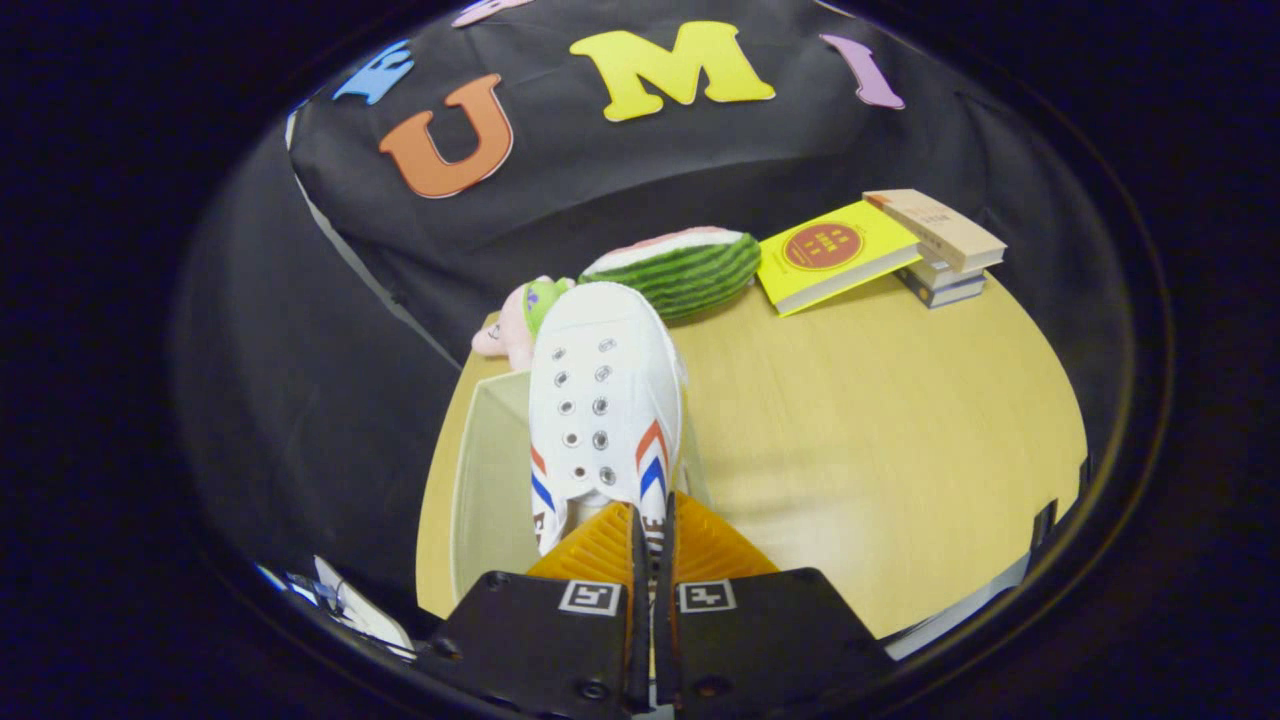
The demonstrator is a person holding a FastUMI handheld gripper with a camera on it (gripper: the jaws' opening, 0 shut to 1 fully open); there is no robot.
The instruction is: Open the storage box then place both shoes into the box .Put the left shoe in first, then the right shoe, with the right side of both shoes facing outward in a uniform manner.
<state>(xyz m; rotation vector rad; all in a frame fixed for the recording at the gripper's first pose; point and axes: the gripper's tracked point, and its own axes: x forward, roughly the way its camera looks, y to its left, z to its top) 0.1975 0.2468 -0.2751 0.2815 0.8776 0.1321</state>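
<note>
The gripper (652, 535) pinches the white canvas stripe-sided shoe (600, 410) over the open cream box (490, 470); that thin hold might slip.

You get even, fairly bright light on the wooden table (880, 420), with a soft sheen near its middle, probably from overhead. The white shoe (600, 410) looks close to overexposed but keeps its detail. The gripper (652, 525), fingers pinched on the shoe's rim, stays sharp. Fisheye curving bends the table's edge, and the books (880, 250) soften slightly.
</note>
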